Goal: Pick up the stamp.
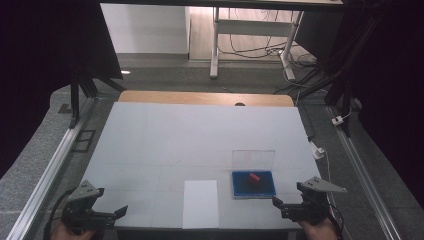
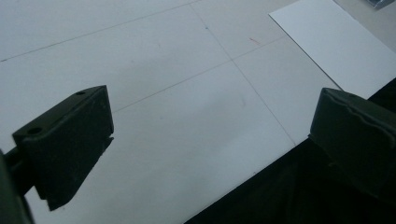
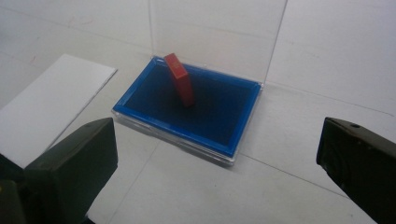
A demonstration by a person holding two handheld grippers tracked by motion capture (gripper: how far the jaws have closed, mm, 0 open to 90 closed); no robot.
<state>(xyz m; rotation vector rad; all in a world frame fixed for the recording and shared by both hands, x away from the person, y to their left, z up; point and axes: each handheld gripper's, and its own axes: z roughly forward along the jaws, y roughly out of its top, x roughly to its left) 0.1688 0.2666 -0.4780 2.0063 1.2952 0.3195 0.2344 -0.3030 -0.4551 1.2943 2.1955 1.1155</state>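
A blue-lined case point(image 1: 253, 187) point(image 3: 149, 95) with a clear lid standing up lies on the white table, near its front right. In it a small red block point(image 1: 255, 177) point(image 3: 180, 79) leans tilted. A white sheet point(image 1: 200, 203) point(image 3: 51, 105) point(image 2: 336, 42) lies flat left of the case. My right gripper point(image 1: 276, 202) point(image 3: 215, 158) is open just in front and to the right of the case, with nothing between its jaws. My left gripper point(image 1: 121, 211) point(image 2: 210, 135) is open over the table's front left edge, empty.
The white table top point(image 1: 200, 135) stretches wide behind the case. Metal rails point(image 1: 47, 175) run along both sides. A wooden edge point(image 1: 205, 98) shows at the far end, with desk legs and cables on the floor beyond.
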